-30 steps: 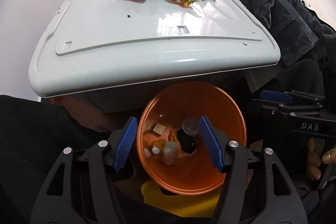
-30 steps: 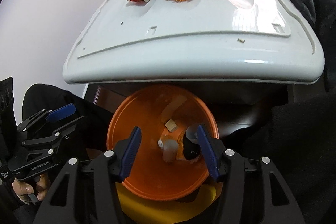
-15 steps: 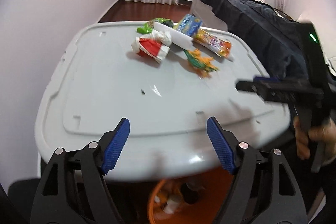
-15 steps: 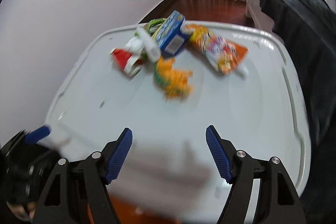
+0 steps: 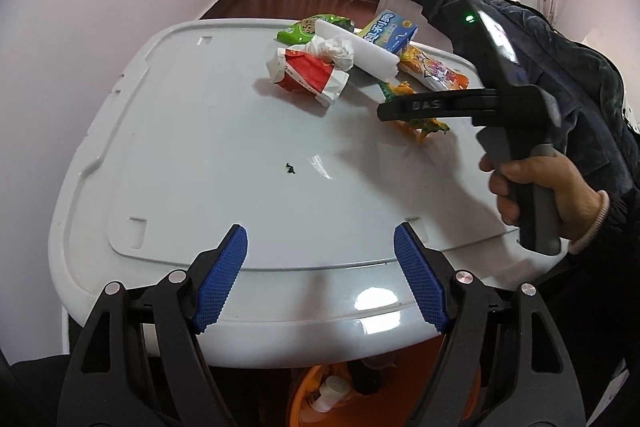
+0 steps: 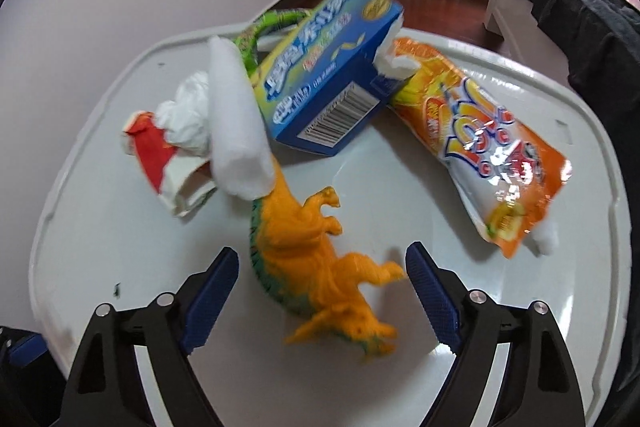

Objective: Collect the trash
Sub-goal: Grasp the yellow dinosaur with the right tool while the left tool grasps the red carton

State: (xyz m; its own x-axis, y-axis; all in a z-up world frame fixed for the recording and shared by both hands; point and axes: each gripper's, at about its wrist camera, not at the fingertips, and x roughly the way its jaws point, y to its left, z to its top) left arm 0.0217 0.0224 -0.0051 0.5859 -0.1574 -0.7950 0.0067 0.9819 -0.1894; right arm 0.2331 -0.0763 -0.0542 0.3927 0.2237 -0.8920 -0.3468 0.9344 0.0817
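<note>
The left gripper (image 5: 320, 279) hangs with its jaws spread wide and empty over the near edge of the white lid (image 5: 200, 147), while the right gripper (image 6: 322, 291), gripped by the right hand (image 5: 540, 191), hovers equally wide farther in.

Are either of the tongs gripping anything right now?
No. Left tongs and right tongs are both open and empty; the toy dinosaur lies unclamped between the right pair.

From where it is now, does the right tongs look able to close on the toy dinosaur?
Probably yes. The right tongs are open, and the orange toy dinosaur lies on the white lid between the fingers with nothing over its body. Only its tail end touches the white foam piece.
</note>
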